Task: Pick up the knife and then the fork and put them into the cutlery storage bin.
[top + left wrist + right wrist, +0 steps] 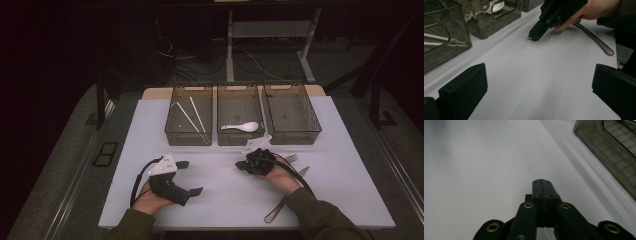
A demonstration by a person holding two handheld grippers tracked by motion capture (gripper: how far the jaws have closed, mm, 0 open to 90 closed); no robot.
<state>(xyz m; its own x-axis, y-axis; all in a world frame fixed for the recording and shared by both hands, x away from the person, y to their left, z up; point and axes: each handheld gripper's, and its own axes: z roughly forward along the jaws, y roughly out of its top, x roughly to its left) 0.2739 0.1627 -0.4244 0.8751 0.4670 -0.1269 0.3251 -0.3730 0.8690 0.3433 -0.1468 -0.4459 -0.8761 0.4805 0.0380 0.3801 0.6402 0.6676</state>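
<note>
— Forearms and hands come in at the near edge of the table (350,150), each holding tongs. The left tongs (191,177) have their jaws wide apart over bare cloth, gripping nothing.

— And the right tongs (241,165)?

— Jaws pressed together with nothing between them, tip low to the table, right hand (280,175) wrapped round the body. In the left gripper view the same tongs (535,35) sit nose down on the cloth.

— Where's the cutlery that needs sorting?

— Just beside that right hand. A fork (291,158) peeks out behind it, and a knife (285,200) lies slanted under the wrist, its handle towards the near edge. Three bins stand in a row further back: the left bin (172,122) holds chopsticks (192,117), the middle bin (218,120) holds a white spoon (242,127), the right bin (314,117) looks empty.

— What could go wrong?

— I'd judge the wrist is the hazard. It lies over the knife, so swinging round could drag the knife towards the table edge. Flat metal on smooth cloth is also hard to pinch; closed jaws would only push it. They need to open first, then come down squarely across the handle, or it may skid or twist out.
</note>
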